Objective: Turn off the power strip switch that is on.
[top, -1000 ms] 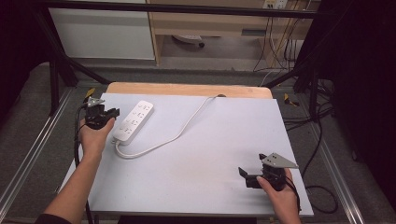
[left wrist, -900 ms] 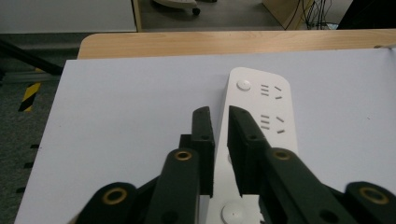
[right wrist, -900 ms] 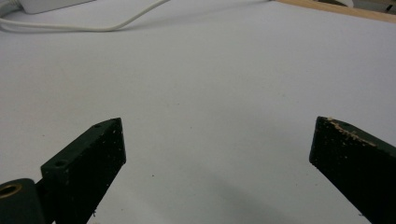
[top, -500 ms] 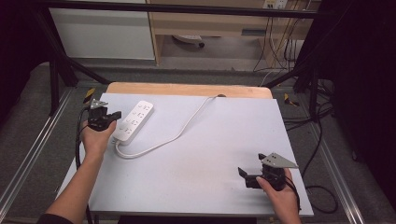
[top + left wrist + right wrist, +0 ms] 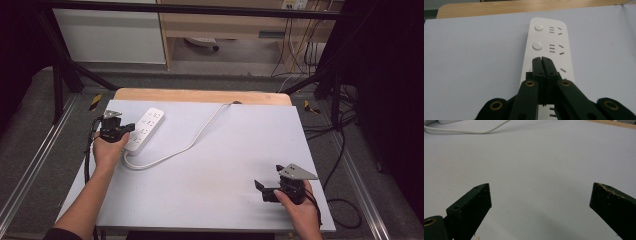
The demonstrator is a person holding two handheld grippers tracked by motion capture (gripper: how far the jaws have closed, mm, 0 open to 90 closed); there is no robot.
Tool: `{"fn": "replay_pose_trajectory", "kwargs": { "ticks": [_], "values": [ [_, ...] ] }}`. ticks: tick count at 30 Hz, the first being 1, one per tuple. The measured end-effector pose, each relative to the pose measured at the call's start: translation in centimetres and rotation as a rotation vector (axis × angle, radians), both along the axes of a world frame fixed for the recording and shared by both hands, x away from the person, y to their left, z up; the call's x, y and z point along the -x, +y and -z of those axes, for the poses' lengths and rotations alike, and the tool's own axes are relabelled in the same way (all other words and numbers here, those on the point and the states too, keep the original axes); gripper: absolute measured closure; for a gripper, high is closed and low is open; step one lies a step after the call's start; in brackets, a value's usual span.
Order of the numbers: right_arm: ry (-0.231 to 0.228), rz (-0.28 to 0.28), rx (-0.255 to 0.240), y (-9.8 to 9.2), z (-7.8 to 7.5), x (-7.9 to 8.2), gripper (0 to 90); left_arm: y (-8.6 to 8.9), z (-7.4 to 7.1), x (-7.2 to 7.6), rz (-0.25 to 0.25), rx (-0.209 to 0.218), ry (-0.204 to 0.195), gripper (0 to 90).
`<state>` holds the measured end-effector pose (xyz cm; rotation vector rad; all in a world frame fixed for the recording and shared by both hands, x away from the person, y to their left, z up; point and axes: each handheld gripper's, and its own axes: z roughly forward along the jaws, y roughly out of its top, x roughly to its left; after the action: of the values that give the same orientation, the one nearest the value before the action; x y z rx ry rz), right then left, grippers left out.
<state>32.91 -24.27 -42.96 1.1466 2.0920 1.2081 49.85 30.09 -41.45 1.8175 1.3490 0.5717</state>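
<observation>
A white power strip [image 5: 147, 127] lies on the left of the grey table top, its cable [image 5: 195, 137] curling out and running to the back edge. My left gripper [image 5: 130, 129] is shut, jaws pressed flat together with nothing between them. In the left gripper view its tips [image 5: 541, 58] sit over the middle of the power strip [image 5: 549, 37], just below two round buttons; I cannot tell whether they touch it. My right gripper [image 5: 261, 190] rests open near the front right of the table, nothing between its jaws [image 5: 540, 188].
The grey table top [image 5: 225, 150] has a wooden band [image 5: 200, 95] along its back edge. The white cable [image 5: 474, 131] crosses far ahead of the right gripper. Beyond the table are metal frame legs, floor cables and a cabinet.
The left gripper's jaws have come together from slightly apart, and the hand has edged a little toward the power strip. The right hand has stayed still.
</observation>
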Motion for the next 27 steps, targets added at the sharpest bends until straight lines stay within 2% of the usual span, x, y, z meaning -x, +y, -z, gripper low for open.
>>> {"fn": "replay_pose_trajectory", "kwargs": {
  "ticks": [8, 14, 18, 27],
  "values": [
    [0.005, -0.004, -0.003, 0.0, -0.1, 0.0, 4.1, -0.2, 0.5, -0.5, 0.002, 0.009, 0.013, 90.0],
    [0.018, -0.010, 0.004, 0.0, -0.1, 0.0, 3.9, -0.4, 1.0, -1.3, 0.005, 0.000, 0.024, 90.0],
    [0.023, -0.009, 0.005, 0.0, 0.0, 0.0, 3.9, -0.5, 1.2, -1.7, 0.003, -0.016, 0.019, 90.0],
    [0.027, -0.013, 0.007, 0.0, 0.0, 0.0, 3.9, -0.4, 1.2, -1.9, -0.001, -0.016, 0.019, 90.0]
  ]
}}
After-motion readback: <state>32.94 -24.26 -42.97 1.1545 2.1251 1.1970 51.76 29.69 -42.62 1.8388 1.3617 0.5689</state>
